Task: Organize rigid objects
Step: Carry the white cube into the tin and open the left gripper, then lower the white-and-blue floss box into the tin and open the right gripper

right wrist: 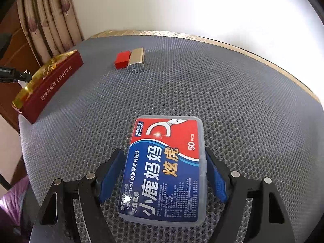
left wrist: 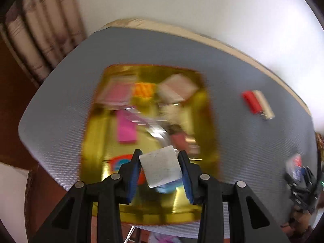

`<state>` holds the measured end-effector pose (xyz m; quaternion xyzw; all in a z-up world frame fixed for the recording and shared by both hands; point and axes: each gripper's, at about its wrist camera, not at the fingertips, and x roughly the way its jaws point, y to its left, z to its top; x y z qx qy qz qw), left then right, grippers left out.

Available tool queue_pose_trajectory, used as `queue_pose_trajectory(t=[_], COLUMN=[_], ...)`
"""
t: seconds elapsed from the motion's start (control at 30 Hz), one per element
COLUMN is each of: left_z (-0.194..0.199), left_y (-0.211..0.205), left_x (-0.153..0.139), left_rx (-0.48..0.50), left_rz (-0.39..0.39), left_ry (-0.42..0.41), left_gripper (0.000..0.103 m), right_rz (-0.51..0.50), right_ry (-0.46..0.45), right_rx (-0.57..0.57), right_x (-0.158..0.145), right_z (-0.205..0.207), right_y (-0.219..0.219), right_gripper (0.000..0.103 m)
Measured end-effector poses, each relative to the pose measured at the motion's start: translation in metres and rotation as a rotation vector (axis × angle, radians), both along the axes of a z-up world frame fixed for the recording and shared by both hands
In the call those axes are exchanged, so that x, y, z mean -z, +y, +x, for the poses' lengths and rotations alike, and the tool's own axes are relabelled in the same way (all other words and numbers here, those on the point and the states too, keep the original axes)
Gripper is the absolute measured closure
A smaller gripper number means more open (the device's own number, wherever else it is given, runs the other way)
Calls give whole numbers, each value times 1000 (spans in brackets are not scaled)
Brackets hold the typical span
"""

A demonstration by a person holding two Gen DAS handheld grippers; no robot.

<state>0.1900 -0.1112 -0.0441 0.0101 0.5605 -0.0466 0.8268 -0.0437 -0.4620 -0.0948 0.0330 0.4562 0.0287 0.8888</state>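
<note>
My left gripper [left wrist: 160,167] is shut on a small grey-white square block [left wrist: 161,168] and holds it above the gold tin box [left wrist: 95,141], which holds pink, orange and white items. The view is blurred. My right gripper [right wrist: 165,170] is shut on a clear dental floss case [right wrist: 166,172] with a red and blue label, just above the grey mat. A red block [right wrist: 122,59] and a beige block [right wrist: 137,59] lie side by side further back; they also show in the left wrist view [left wrist: 257,103].
The grey honeycomb mat [right wrist: 222,101] covers a round table with a beige rim [right wrist: 263,60]. The tin box, dark red outside [right wrist: 50,89], stands at the mat's left edge. A curtain [right wrist: 46,20] hangs behind on the left, a white wall behind.
</note>
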Motion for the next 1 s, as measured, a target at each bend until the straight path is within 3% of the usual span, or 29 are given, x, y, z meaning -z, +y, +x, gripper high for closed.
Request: queue_pose_trajectory(t=[0.17, 0.37, 0.5, 0.67, 0.77, 0.87, 1.0], left_z=[7, 7, -3, -38, -55, -73, -94], left_y=[20, 19, 27, 52, 71, 84, 98], left_x=[28, 36, 24, -15, -35, -32, -23], left_rx=[-43, -45, -69, -145, -192, -211, -217], left_rz=[32, 125, 138, 43, 42, 53, 75], left_ry=[19, -32, -83, -199, -265, -302, -292], left_gripper=[65, 65, 65, 65, 59, 58, 57], right_rz=[14, 12, 15, 36, 43, 79, 156], right_ry=[7, 48, 56, 46, 20, -1, -37], right_rx=[46, 65, 78, 69, 29, -27, -111], right_x=[-1, -3, -4, -16, -34, -52, -75], right_z=[3, 9, 10, 8, 9, 17, 39], right_y=[-7, -3, 0, 13, 32, 59, 106], right_gripper=[43, 44, 45, 45, 45, 45, 45])
